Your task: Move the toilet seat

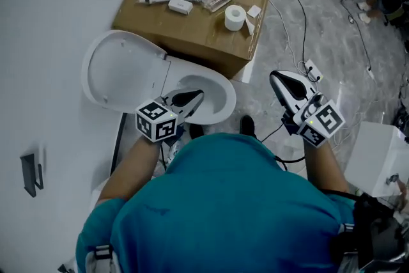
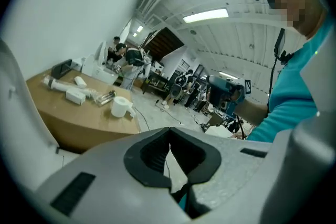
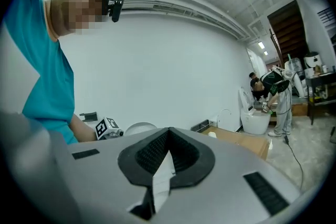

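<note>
The white toilet seat and lid (image 1: 121,70) stand raised, leaning toward the wall at the left, and the open bowl (image 1: 214,99) lies below them. My left gripper (image 1: 198,96) is shut and empty, with its tips over the near rim of the bowl. My right gripper (image 1: 276,78) is also shut and empty, held above the floor to the right of the bowl. In the left gripper view the gripper (image 2: 169,136) has its jaws together. The right gripper view shows that gripper (image 3: 169,136) pointing toward the wall and the raised lid (image 3: 139,127).
A cardboard box (image 1: 198,29) stands right behind the bowl, holding a white tape roll (image 1: 235,17), tubes and small white parts. Cables (image 1: 300,16) trail over the marbled floor at the right. A white unit (image 1: 383,156) stands at the right edge. People work in the background.
</note>
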Motion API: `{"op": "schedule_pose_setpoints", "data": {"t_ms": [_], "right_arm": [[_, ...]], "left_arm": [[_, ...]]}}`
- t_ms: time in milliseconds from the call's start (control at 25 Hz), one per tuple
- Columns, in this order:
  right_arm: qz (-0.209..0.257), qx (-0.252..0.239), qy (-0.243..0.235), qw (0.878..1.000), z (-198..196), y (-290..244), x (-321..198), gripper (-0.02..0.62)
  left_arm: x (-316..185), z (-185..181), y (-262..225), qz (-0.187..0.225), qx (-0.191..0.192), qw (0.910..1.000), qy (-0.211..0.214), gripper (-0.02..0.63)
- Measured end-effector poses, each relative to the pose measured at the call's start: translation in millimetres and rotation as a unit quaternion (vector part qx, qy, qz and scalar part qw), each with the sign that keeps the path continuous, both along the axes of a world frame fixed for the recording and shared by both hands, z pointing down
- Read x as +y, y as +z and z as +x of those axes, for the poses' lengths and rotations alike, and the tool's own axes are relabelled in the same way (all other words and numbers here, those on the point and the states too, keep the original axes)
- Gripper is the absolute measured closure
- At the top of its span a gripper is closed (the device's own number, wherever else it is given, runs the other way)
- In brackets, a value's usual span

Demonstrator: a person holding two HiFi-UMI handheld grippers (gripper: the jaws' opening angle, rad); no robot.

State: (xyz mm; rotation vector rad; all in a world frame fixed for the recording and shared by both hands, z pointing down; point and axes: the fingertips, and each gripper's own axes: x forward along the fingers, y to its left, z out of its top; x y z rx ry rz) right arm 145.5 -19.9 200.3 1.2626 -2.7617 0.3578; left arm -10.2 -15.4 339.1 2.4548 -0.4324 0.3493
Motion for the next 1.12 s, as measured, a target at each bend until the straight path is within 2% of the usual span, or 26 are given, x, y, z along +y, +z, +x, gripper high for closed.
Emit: {"op": "schedule_pose_setpoints", "data": {"t_ms": [160, 280, 400, 520, 680, 760, 840, 1000, 1120], "right_arm": [[-0.004, 0.014, -0.035, 0.999, 30.6, 41.0, -29.4, 0.606], [-0.007, 0.019, -0.062, 0.998, 52.2, 72.7, -58.5, 0.606], [-0.015, 0.024, -0.074, 0.997, 64.7, 112.0, -86.9, 0.606], [-0.032, 0.023, -0.075, 0.996, 70.9, 154.0, -101.2, 0.606], [-0.043, 0.023, -0.07, 0.996, 75.0, 212.4, -112.0, 0.606], [-0.053, 0.025, -0.065, 0.996, 79.3, 242.5, -111.0, 0.606], [-0.071, 0.025, -0.058, 0.995, 86.6, 271.1, -104.3, 0.606], [-0.091, 0.011, -0.047, 0.995, 97.5, 312.6, -89.8, 0.606], [-0.112, 0.016, -0.051, 0.992, 90.6, 341.6, -76.6, 0.606]], "left_arm": [[-8.0, 36.1, 70.8, -0.06, -0.034, 0.9974, -0.021, 0.607], [-14.1, 57.0, 133.9, -0.13, -0.059, 0.9883, -0.053, 0.607], [-16.4, 68.9, 208.7, -0.177, -0.105, 0.9771, -0.055, 0.607], [-0.9, 81.0, 286.7, -0.223, -0.149, 0.9627, -0.032, 0.606], [5.4, 97.8, 378.4, -0.266, -0.177, 0.9477, 0.001, 0.585], [12.9, 104.4, 420.8, -0.279, -0.195, 0.9401, 0.022, 0.55], [28.0, 110.2, 458.2, -0.303, -0.21, 0.9287, 0.038, 0.501], [47.5, 129.5, 503.6, -0.333, -0.217, 0.9149, 0.07, 0.382], [63.6, 138.9, 523.8, -0.345, -0.207, 0.9104, 0.097, 0.354]]}}
